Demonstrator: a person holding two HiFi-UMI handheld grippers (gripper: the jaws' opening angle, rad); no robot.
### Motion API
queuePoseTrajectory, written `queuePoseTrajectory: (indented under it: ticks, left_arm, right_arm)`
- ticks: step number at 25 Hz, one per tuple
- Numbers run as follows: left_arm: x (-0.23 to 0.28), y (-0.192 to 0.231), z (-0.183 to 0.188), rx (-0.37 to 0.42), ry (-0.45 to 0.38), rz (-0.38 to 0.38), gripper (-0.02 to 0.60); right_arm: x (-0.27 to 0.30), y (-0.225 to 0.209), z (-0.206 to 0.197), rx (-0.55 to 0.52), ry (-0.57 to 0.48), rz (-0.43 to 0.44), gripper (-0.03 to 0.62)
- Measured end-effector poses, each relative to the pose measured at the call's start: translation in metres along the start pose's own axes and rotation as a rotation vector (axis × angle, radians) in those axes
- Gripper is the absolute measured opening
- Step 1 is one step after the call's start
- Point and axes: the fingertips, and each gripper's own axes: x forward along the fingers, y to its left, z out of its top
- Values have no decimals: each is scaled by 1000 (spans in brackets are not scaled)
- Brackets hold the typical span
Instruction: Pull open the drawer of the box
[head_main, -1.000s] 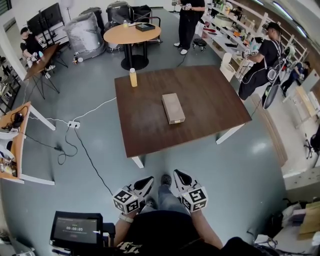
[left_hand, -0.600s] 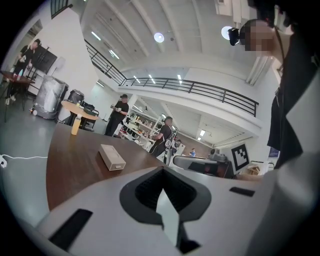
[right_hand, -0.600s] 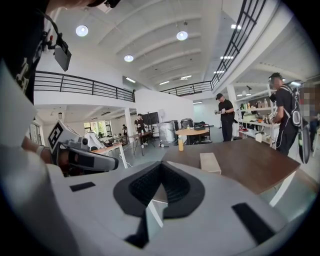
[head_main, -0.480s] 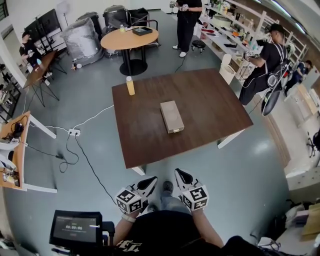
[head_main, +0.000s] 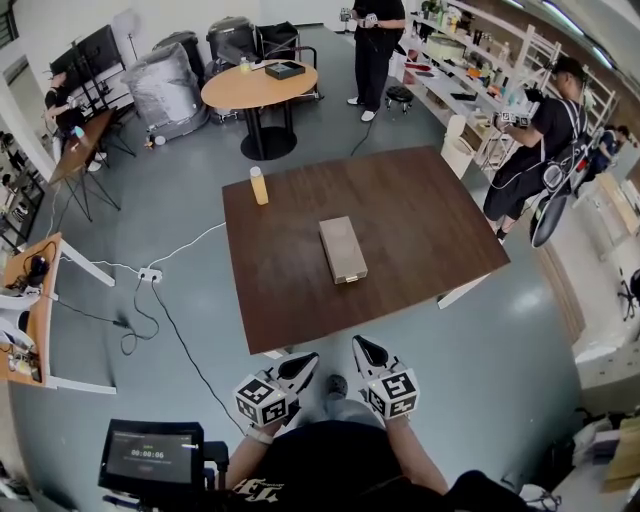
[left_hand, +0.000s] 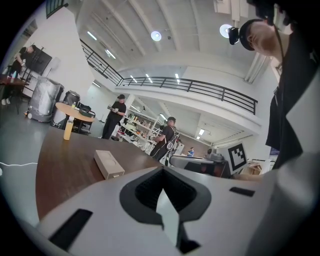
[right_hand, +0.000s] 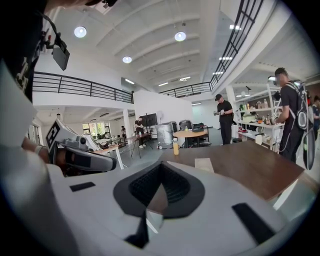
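Observation:
A long tan box (head_main: 343, 249) lies on the middle of the brown table (head_main: 420, 230), one short end facing me. It also shows as the box (left_hand: 109, 164) in the left gripper view and the box (right_hand: 203, 164) in the right gripper view. Both grippers are held low at my waist, short of the table's near edge and well away from the box. The left gripper (head_main: 300, 368) is shut and holds nothing; its jaws meet in its own view (left_hand: 162, 192). The right gripper (head_main: 362, 350) is shut and empty too, jaws together (right_hand: 159, 187).
A yellow bottle (head_main: 259, 185) stands at the table's far left corner. A person (head_main: 545, 140) stands by shelves at the right, another person (head_main: 378, 40) at the back. A round table (head_main: 259, 85) is behind, a power strip (head_main: 150, 274) with cables on the floor at left, a monitor (head_main: 152, 457) lower left.
The table and box have come slightly nearer in the head view. Both grippers stay shut at my waist.

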Motion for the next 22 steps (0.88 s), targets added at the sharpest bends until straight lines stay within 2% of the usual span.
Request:
queuePoseTrajectory:
  ticks: [10,16,22]
  left_arm:
    - [32,8,6,2,23,10,0]
    - [64,2,14,33,21,-28,0]
    - [95,-19,29,89,9,-121,0]
  right_arm:
    - [14,-38,-2,27,11,10,-14]
    - [23,-68,0,31,8,23,-14]
    - [30,-96,11,22,0,43,-14]
